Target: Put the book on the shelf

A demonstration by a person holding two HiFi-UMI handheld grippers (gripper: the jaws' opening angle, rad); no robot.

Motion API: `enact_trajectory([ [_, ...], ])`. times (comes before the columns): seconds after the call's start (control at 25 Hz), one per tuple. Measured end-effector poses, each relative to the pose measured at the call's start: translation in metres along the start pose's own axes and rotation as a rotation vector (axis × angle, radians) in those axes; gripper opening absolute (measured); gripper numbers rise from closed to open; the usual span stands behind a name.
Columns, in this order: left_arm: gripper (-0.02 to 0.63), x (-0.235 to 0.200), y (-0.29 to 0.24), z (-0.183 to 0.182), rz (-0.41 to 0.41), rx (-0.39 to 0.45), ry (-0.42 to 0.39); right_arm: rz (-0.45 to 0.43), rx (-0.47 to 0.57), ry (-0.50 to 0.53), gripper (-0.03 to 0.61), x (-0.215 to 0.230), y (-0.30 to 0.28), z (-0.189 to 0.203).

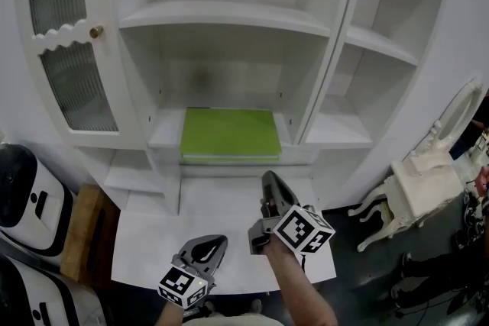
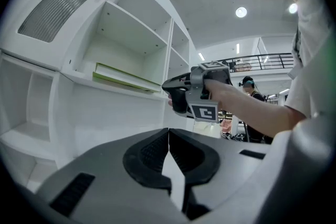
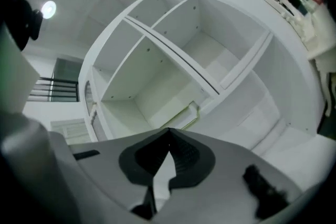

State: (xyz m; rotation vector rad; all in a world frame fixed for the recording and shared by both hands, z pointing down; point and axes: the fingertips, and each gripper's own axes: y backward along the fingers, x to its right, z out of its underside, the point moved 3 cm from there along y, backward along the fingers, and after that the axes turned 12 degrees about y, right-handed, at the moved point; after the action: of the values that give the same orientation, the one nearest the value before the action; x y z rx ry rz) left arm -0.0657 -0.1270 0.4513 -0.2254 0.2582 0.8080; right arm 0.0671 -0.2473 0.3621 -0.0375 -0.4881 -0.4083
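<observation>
A green book lies flat on the middle shelf of the white cabinet; its edge also shows in the left gripper view and the right gripper view. My right gripper hovers in front of the shelf, just below the book's front edge, apart from it; its jaws are shut with nothing between them. My left gripper stays lower and to the left over the white ledge, shut and empty. The right gripper and the hand holding it show in the left gripper view.
A cabinet door with ribbed glass and a brass knob stands at the left. Shelves above and to the right hold nothing. A white chair stands at the right, a wooden board and a white-and-black appliance at the left.
</observation>
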Motion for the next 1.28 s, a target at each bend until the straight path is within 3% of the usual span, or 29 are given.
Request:
enact_trajectory([
  [0.16, 0.011, 0.001, 0.003, 0.001, -0.004, -0.003, 0.002, 0.011, -0.014, 0.247, 0.012, -0.011, -0.001, -0.005],
  [0.4, 0.011, -0.002, 0.006, 0.002, -0.013, -0.002, 0.003, -0.002, -0.046, 0.829, 0.012, -0.048, -0.016, -0.006],
  [0.6, 0.011, -0.005, 0.010, 0.003, -0.024, -0.003, 0.002, -0.028, -0.071, 1.107, 0.012, -0.072, -0.035, 0.007],
  [0.88, 0.011, -0.012, 0.014, 0.005, -0.038, -0.009, 0.009, -0.068, -0.117, 1.128, 0.012, -0.074, -0.061, 0.026],
  [1.28, 0.011, -0.022, 0.017, 0.005, -0.053, -0.015, 0.008, -0.025, -0.119, 1.179, 0.012, -0.060, -0.096, 0.026],
])
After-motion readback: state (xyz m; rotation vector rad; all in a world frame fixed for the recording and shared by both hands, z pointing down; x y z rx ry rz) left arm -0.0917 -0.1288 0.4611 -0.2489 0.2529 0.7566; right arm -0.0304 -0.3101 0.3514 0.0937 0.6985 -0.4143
